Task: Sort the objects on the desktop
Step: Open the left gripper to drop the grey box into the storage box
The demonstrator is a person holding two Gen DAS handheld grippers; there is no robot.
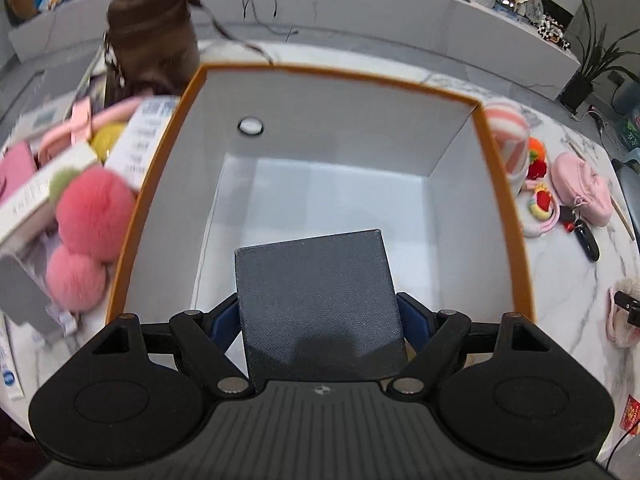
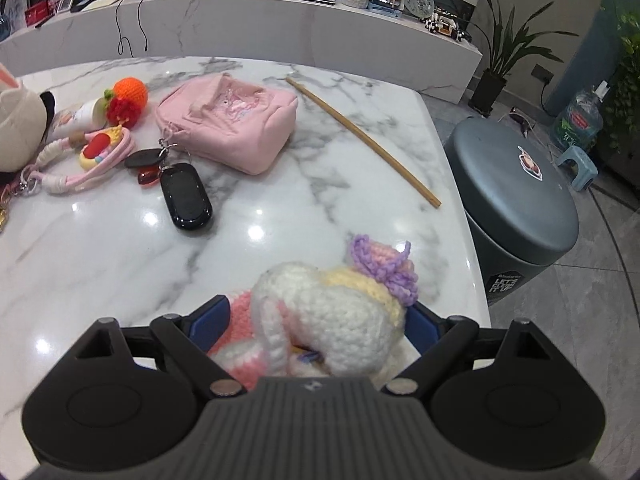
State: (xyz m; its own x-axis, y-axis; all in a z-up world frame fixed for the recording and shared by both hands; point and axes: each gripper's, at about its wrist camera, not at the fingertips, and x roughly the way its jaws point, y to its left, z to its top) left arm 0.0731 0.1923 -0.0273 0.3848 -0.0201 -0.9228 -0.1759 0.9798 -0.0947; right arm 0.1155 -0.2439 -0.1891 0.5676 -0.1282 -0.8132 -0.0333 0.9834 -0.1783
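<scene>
While the left gripper (image 1: 318, 312) hung over the orange-rimmed box (image 1: 504, 216), it was clamped on a dark grey box (image 1: 316, 304), blue pads pressed to its two side faces. That grey box sat above the open white interior, near the closer wall, not yet set down. It looked rigid, with a textured covering and probably light; the flat side faces were the right place to grip, with little slip risk. Its long axis ran along the fingers, far end pointing down into the orange-rimmed box, slightly skewed to the left.

Left of the big box lay a pink pompom (image 1: 94, 212) and a brown pouch (image 1: 154, 36), both blurred.

Over on the right, the right gripper (image 2: 320, 324) stood wide with a crocheted plush toy (image 2: 332, 320) between its pads; the yarn bulged against both, so I judged it grasped, loosely. It sat low over the marble table (image 2: 120, 248), near the front edge. Soft, squashy, very light; best held around the white body, not the purple bow (image 2: 384, 268). It lay across the jaws, bow end pointing up and right. Beyond it rested a car key (image 2: 186, 196), a pink bag (image 2: 228, 124) and a wooden stick (image 2: 360, 136).
</scene>
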